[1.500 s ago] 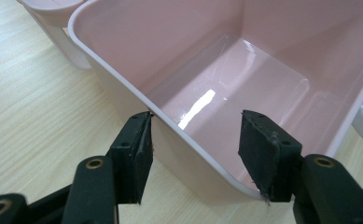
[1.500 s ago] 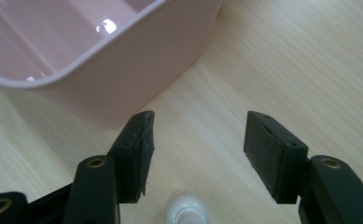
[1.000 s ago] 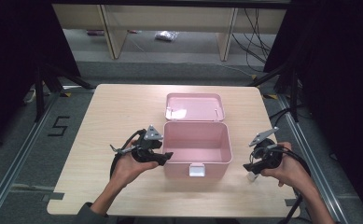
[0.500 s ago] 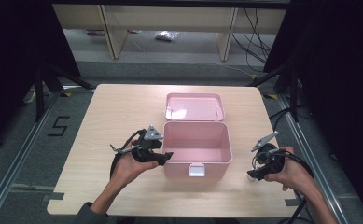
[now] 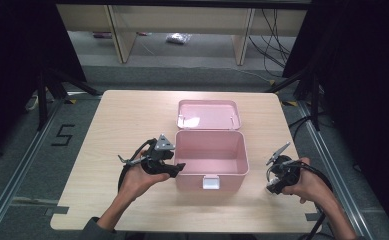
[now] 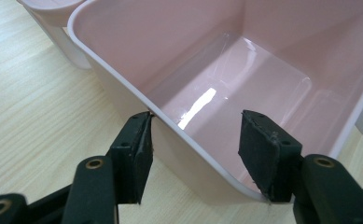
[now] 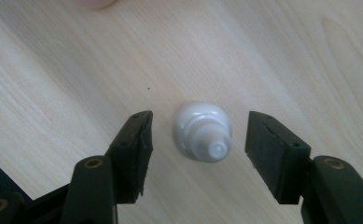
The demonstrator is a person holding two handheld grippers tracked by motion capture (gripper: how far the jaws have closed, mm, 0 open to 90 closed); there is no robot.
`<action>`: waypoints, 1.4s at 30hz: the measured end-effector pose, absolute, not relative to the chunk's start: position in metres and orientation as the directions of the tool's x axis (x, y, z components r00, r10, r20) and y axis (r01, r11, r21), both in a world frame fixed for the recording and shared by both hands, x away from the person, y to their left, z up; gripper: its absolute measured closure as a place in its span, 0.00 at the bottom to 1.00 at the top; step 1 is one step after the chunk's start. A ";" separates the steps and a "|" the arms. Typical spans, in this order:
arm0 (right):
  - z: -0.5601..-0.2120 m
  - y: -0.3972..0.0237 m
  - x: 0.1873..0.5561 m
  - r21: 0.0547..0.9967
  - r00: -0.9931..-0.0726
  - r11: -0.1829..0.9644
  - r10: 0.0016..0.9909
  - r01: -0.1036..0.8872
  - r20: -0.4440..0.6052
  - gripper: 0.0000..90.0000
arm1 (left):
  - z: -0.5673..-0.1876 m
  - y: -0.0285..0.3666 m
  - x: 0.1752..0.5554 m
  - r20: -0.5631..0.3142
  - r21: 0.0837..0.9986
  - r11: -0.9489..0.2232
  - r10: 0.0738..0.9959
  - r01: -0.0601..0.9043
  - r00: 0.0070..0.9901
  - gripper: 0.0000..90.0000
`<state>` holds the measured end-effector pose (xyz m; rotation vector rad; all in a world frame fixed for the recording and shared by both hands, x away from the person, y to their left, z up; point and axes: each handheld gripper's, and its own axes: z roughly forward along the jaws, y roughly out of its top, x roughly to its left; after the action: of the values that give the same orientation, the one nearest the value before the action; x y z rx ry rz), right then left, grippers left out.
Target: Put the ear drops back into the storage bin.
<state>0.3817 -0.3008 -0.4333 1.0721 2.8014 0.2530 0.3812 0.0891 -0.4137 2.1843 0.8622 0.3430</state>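
A pink box (image 5: 211,159) sits at the middle of the wooden table (image 5: 132,115), its lid (image 5: 208,114) laid open behind it and its interior bare. The left gripper (image 6: 195,149) has its jaws spread astride the box's left wall: one jaw outside, one inside, neither pressed home. At the right edge of the table, the right gripper (image 7: 198,144) points down over a small white bottle (image 7: 203,131) that stands upright on the wood, seen from above by its nozzle. These jaws are also spread, one on each side of the bottle and apart from it.

The step in hand appears to be picking up the bottle, probably to place it in the box. Recommended procedure:

1. Lower the right gripper until the pads flank the body below the ribbed collar, not the tapered nozzle.
2. Keep the bottle centred between the pads; an offset closure may tip it.
3. Close gently, then lift straight up.
4. Close the left gripper on the wall to steady the box
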 end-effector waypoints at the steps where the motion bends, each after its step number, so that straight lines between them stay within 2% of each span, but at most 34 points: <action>1: -0.435 -0.301 0.383 0.193 -0.743 0.738 0.667 0.647 -0.056 0.49 | -0.414 0.089 0.381 -0.026 0.731 -0.490 0.675 0.475 0.737 0.49; 10: -0.444 -0.300 0.386 0.165 -0.746 0.741 0.665 0.651 -0.043 0.55 | -0.414 0.089 0.381 -0.021 0.730 -0.492 0.677 0.474 0.736 0.49; 17: -0.446 -0.300 0.386 0.141 -0.749 0.744 0.662 0.653 -0.030 0.67 | -0.414 0.089 0.381 -0.021 0.730 -0.493 0.676 0.473 0.737 0.49; 24: -0.445 -0.297 0.386 0.137 -0.755 0.751 0.655 0.646 -0.027 0.67 | -0.414 0.089 0.380 -0.021 0.730 -0.493 0.677 0.474 0.736 0.49; 42: -0.378 -0.289 0.394 0.209 -0.773 0.762 0.633 0.612 -0.042 0.67 | -0.413 0.088 0.380 -0.020 0.731 -0.493 0.675 0.471 0.737 0.49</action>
<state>0.3942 -0.2890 -0.3781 1.0085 2.8448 0.2793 0.3796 0.0881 -0.4134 2.1839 0.8601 0.3481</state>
